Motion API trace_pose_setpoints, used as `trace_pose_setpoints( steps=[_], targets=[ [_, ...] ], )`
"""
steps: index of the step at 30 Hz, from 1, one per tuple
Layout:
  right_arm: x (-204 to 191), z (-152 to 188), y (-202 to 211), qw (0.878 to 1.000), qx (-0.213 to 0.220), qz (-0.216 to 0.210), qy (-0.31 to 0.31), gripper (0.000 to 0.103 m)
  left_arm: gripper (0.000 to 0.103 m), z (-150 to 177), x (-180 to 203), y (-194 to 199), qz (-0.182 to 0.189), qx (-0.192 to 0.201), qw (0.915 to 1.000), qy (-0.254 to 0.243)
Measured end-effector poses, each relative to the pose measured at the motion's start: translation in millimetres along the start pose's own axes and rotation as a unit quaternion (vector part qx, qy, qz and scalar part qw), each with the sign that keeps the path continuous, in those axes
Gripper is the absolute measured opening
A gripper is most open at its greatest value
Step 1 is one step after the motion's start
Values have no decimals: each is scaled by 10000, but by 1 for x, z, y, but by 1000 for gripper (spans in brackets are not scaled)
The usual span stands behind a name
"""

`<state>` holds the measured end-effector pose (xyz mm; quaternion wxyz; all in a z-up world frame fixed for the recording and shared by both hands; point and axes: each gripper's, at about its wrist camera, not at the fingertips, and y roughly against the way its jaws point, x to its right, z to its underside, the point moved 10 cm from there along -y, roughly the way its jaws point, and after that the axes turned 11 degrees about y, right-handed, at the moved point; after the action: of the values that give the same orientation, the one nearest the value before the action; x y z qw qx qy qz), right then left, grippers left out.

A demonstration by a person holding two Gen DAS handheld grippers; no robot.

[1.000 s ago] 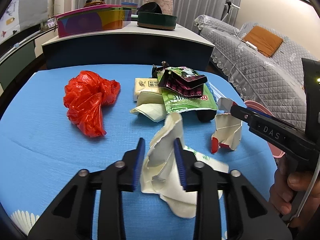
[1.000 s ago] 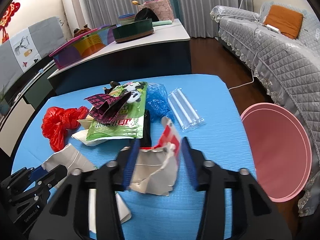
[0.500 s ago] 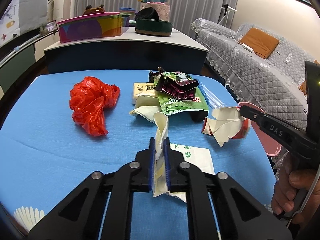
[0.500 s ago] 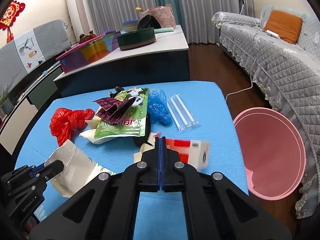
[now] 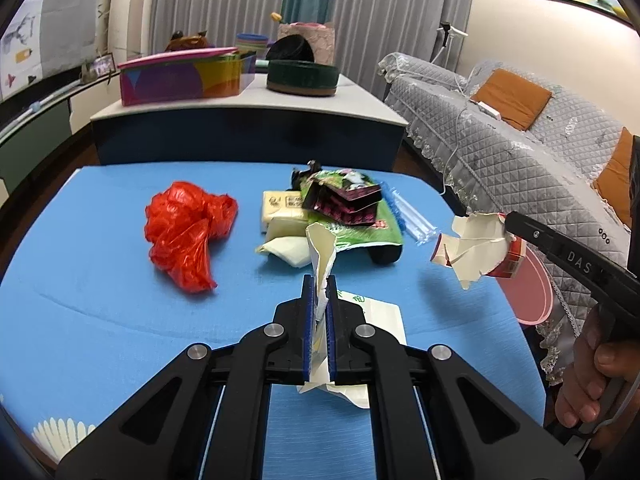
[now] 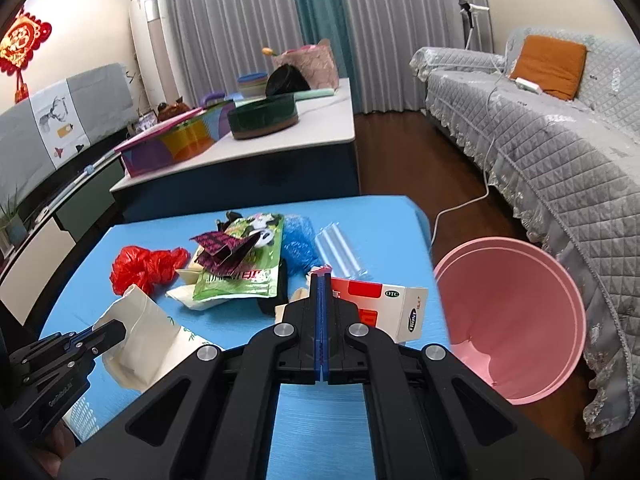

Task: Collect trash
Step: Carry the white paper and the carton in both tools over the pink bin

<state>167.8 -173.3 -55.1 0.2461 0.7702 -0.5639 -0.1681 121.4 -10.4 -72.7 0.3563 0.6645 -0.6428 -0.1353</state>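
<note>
Both grippers have closed since the earlier frames and lifted their catches off the blue table: the left gripper is clenched on a crumpled cream paper bag, the right gripper on a torn red-and-white carton that now hangs near the pink bin. Each piece looks light and limp, so a pinch on a fold or flap should do, though torn card may rip or slip. Waiting on the table are a red bag, a green packet and other wrappers, all soft and best pinched at a raised crease.
</note>
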Motion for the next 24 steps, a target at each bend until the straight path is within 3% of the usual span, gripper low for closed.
trace_pose_setpoints(
  steps=[13,24],
  targets=[
    [46,-10,32,9987,281,260,-343,0,5,-17,43,21,280,160,9991,-262],
    [113,-11,47,9946,340,710,-676,0,5,-34,112,-6,688,67,9960,-559]
  ],
)
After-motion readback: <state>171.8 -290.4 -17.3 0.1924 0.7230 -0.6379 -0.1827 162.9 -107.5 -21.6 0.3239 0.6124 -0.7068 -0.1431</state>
